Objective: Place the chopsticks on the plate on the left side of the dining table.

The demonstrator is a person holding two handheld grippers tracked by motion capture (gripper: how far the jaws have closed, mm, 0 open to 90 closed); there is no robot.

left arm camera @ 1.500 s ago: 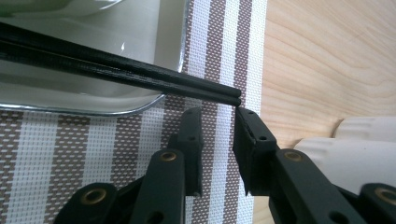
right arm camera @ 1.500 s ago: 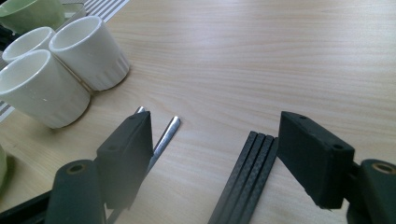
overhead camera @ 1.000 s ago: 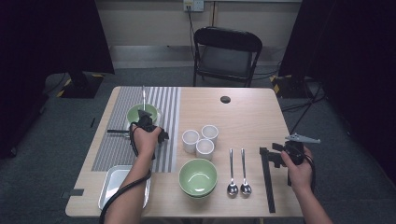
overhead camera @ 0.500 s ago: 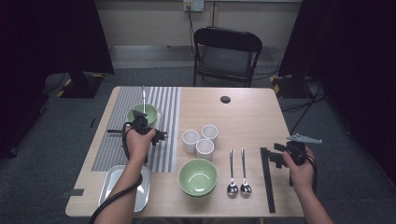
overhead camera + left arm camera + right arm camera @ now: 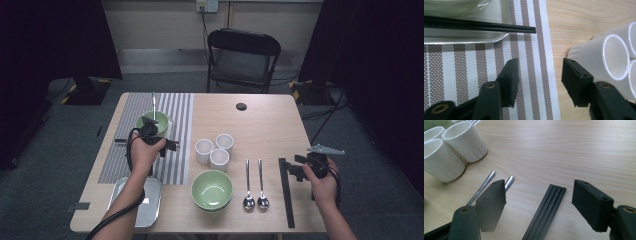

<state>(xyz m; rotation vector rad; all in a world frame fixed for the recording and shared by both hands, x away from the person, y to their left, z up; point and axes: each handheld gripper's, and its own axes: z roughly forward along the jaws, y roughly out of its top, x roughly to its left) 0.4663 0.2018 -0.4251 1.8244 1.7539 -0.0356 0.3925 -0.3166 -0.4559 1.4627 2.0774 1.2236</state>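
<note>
Nearest the person, the right gripper hovers low at the right edge of the table, jaws spread wide and gripping nothing. In the right gripper view the black chopsticks lie flat on the wood between those jaws, untouched by either pad. Just to their left rest two spoons, handles pointing away from the person.

Left of the spoons sits a green bowl at the near edge, and at the near-left corner a metal tray.

Over to the middle: three white cups stand bunched together, touching.

Now the left gripper, above the striped mat. Its jaws have just been opening and stand about half apart with nothing between them. In the left gripper view a pair of black chopsticks rests across a steel tray, beyond the pads and clear of them, and a pale green bowl sits in that tray.

Farther off, a small black disc lies on bare wood, and a folding chair stands behind the table.
</note>
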